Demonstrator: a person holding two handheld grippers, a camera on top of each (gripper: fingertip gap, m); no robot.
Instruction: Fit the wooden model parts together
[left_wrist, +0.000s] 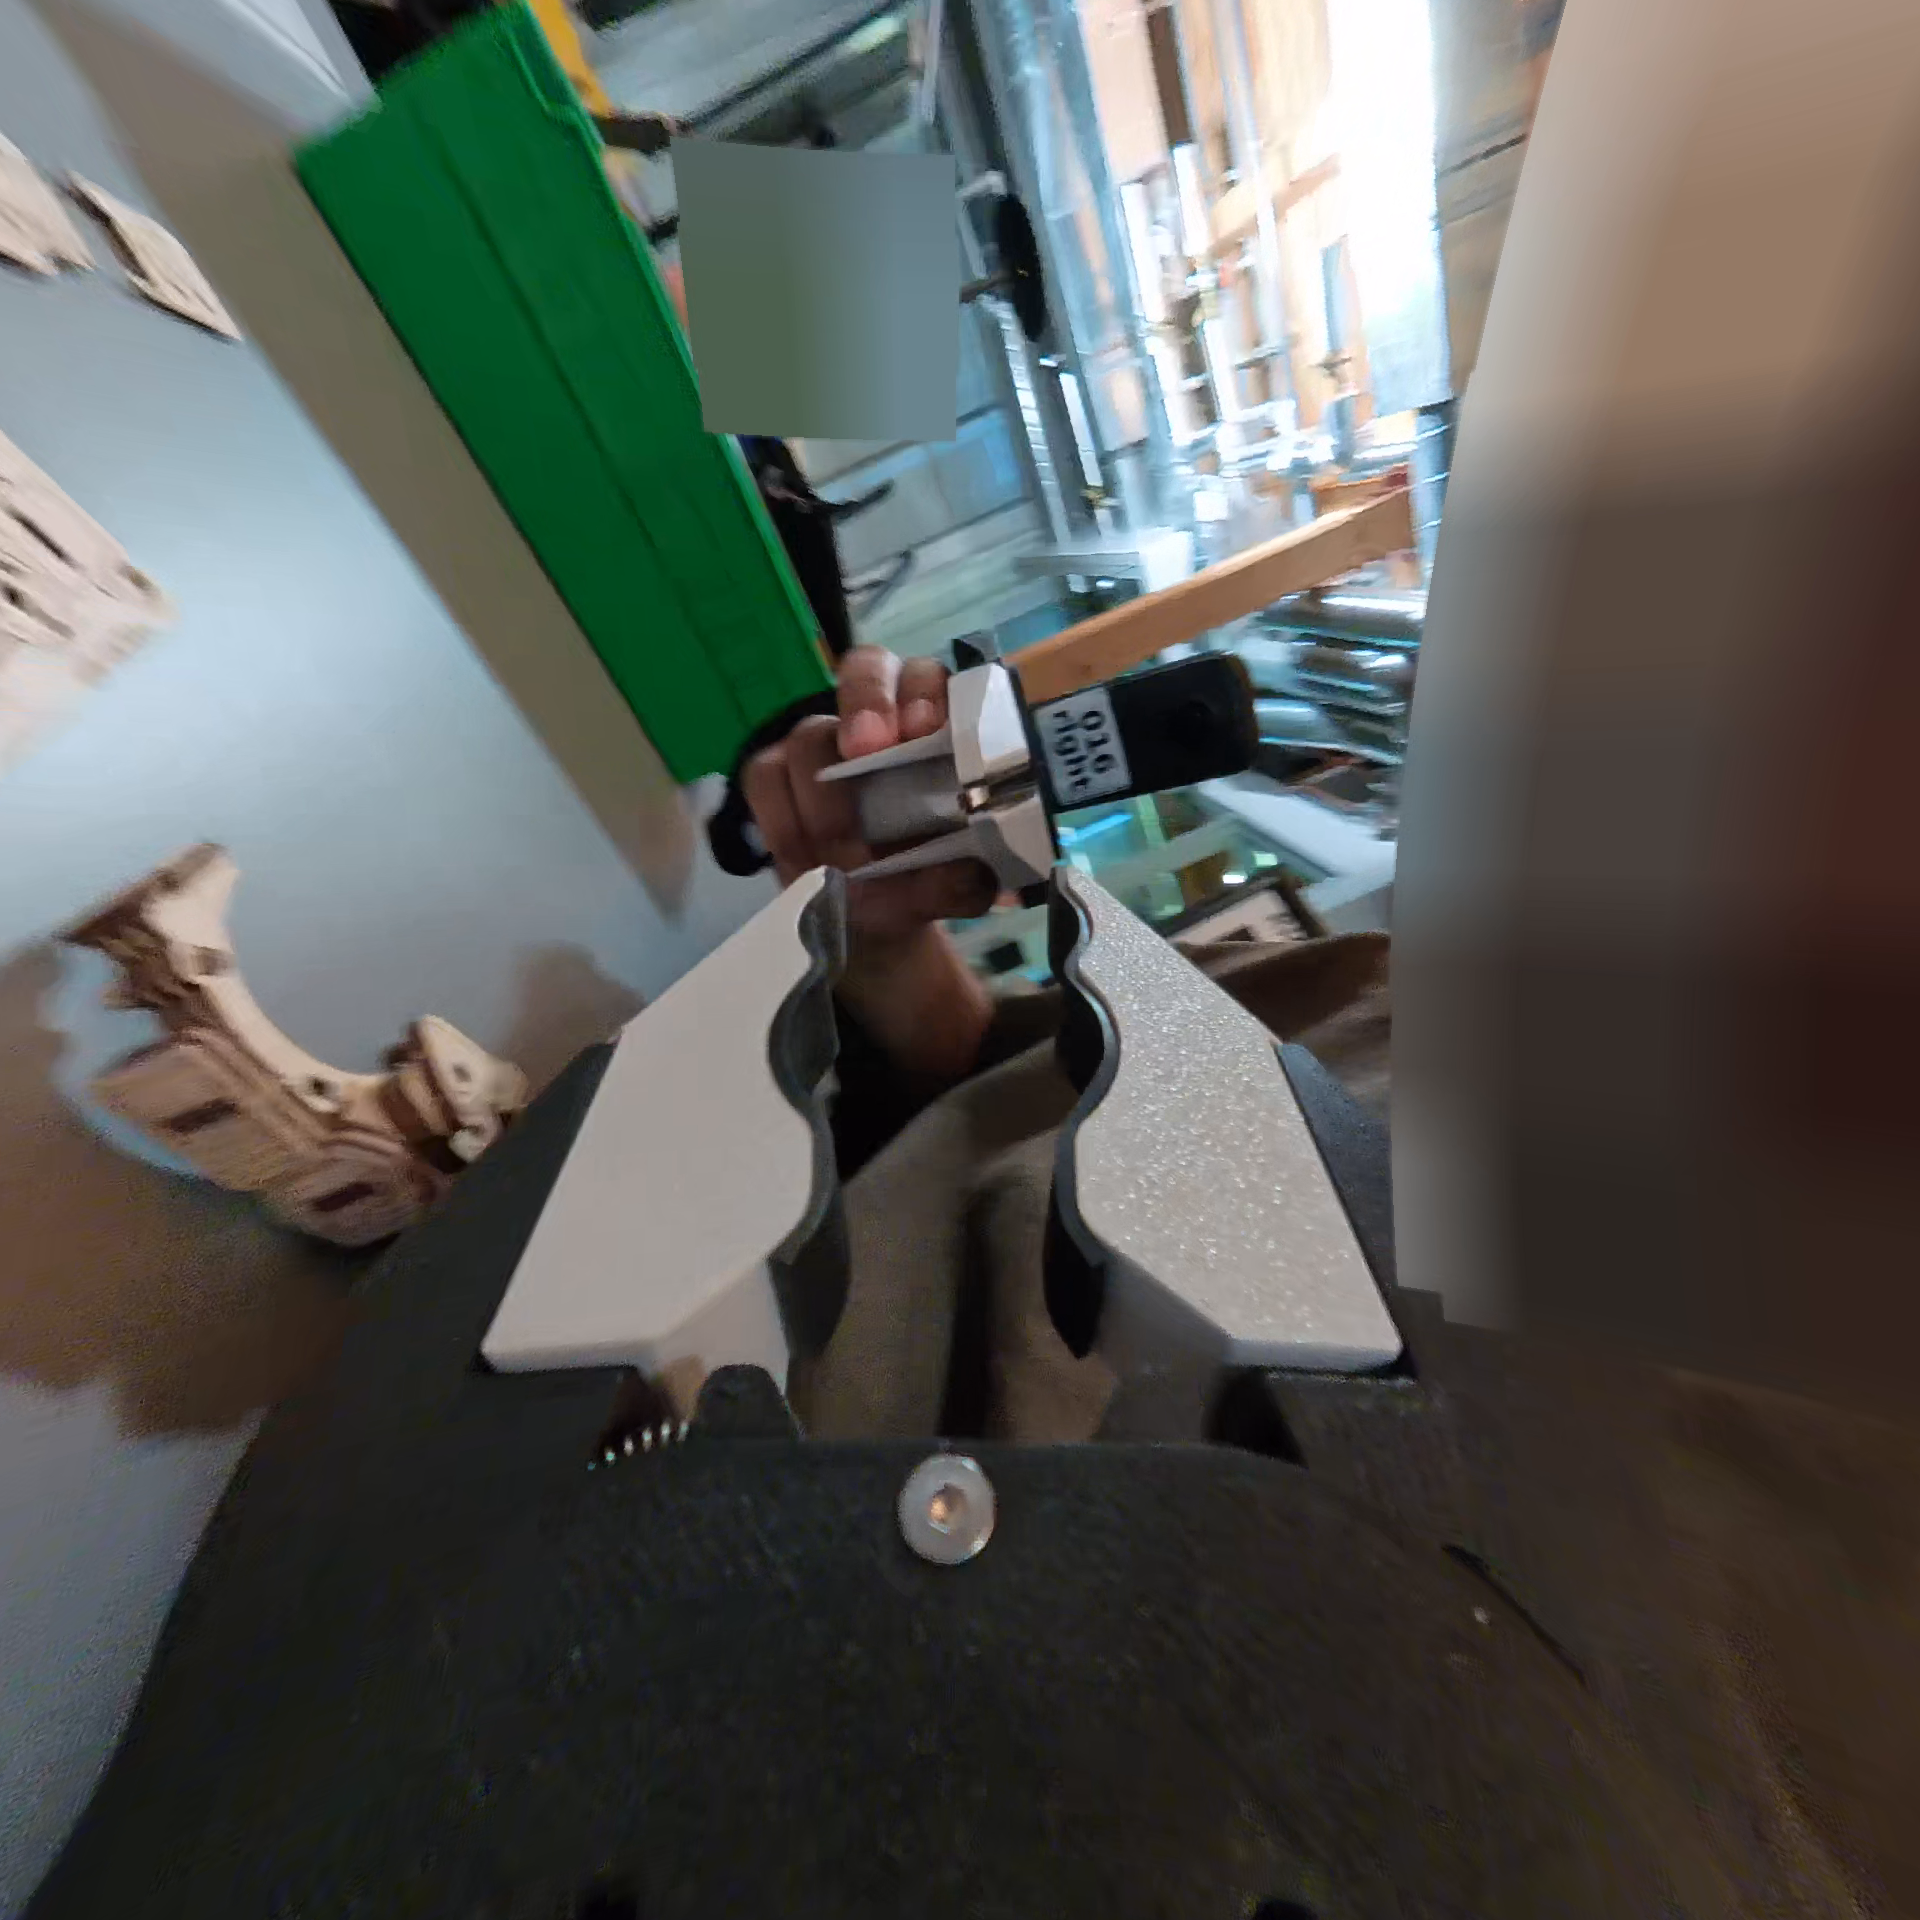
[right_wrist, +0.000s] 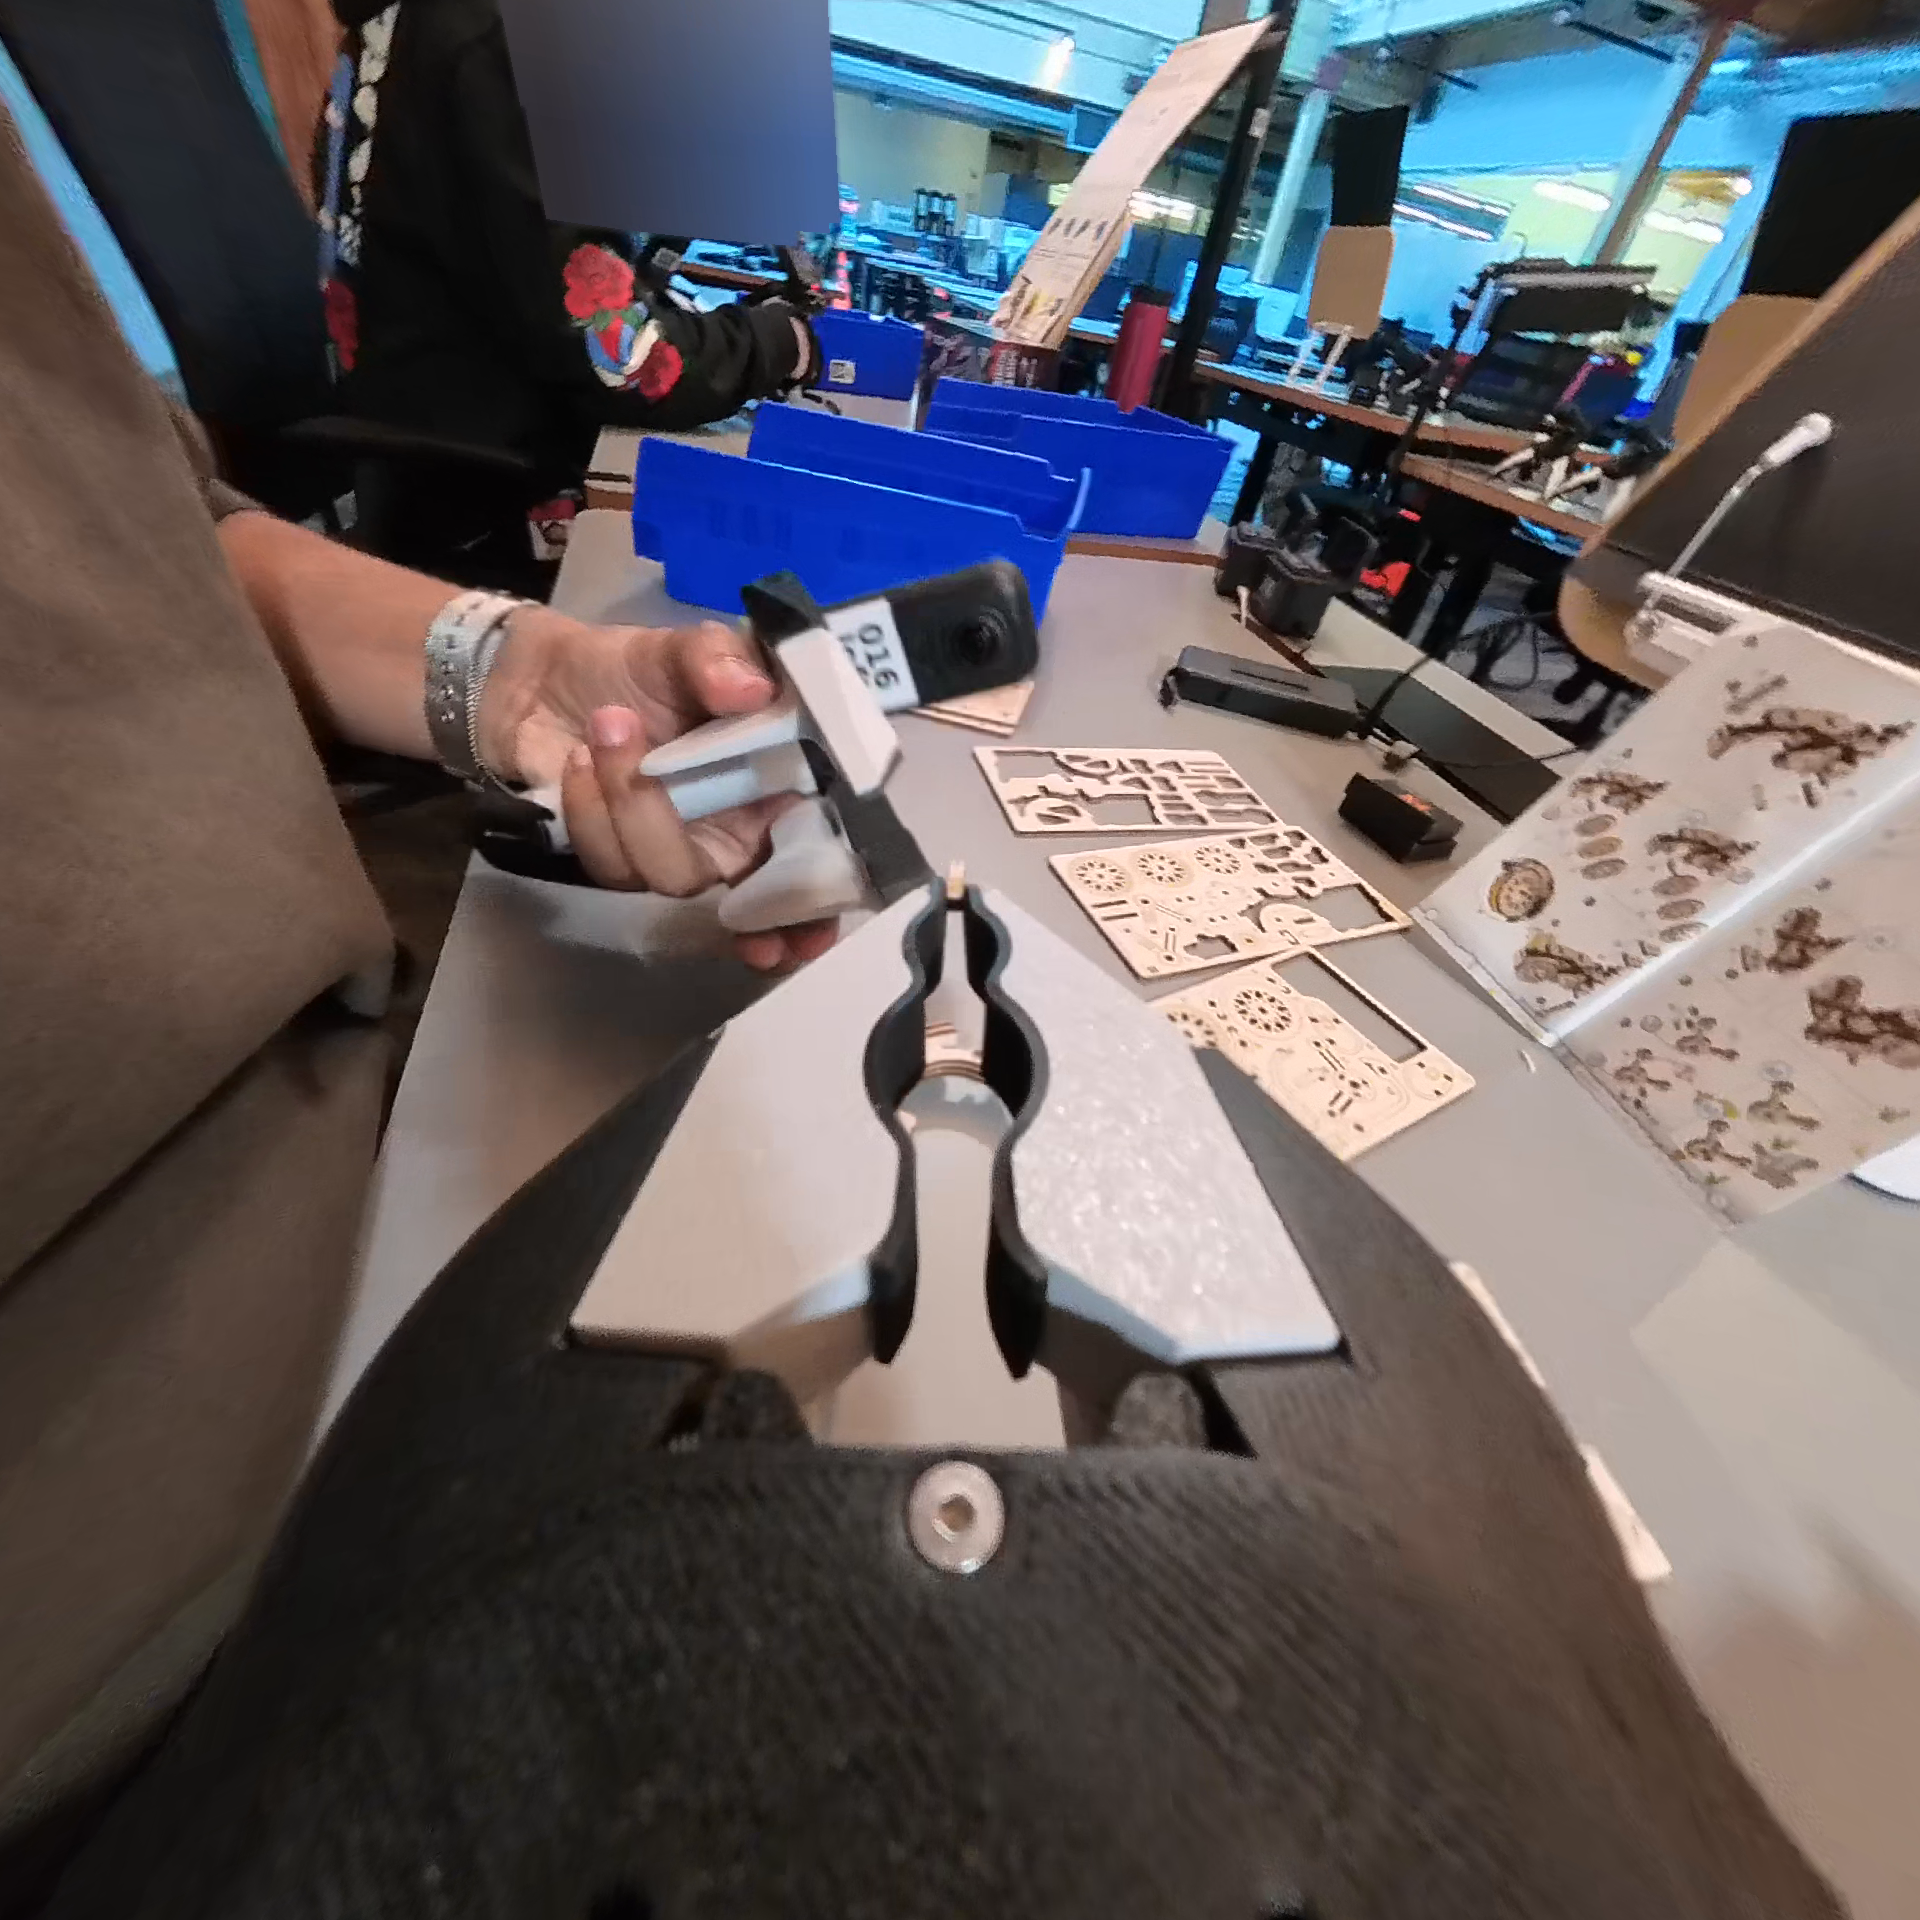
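Note:
My left gripper (left_wrist: 945, 894) is open and holds nothing; it hangs tilted beside the grey table (left_wrist: 312, 675). A partly built wooden model (left_wrist: 281, 1091) lies on the table to its left, blurred. My right gripper (right_wrist: 957, 906) is shut on a small thin wooden part (right_wrist: 957, 879) whose end sticks out past the tips, above the table's near edge. A hand holds the left gripper (right_wrist: 821, 769) just left of it. The right gripper also shows in the left wrist view (left_wrist: 966, 769). Three laser-cut wooden sheets (right_wrist: 1226, 899) lie flat to the right.
An instruction sheet (right_wrist: 1714, 935) stands propped at the right. Blue bins (right_wrist: 852, 520) sit at the table's far side, with small black boxes (right_wrist: 1397, 821) near them. A green bin (left_wrist: 540, 395) lies past the model. Another person (right_wrist: 468, 312) stands behind the table.

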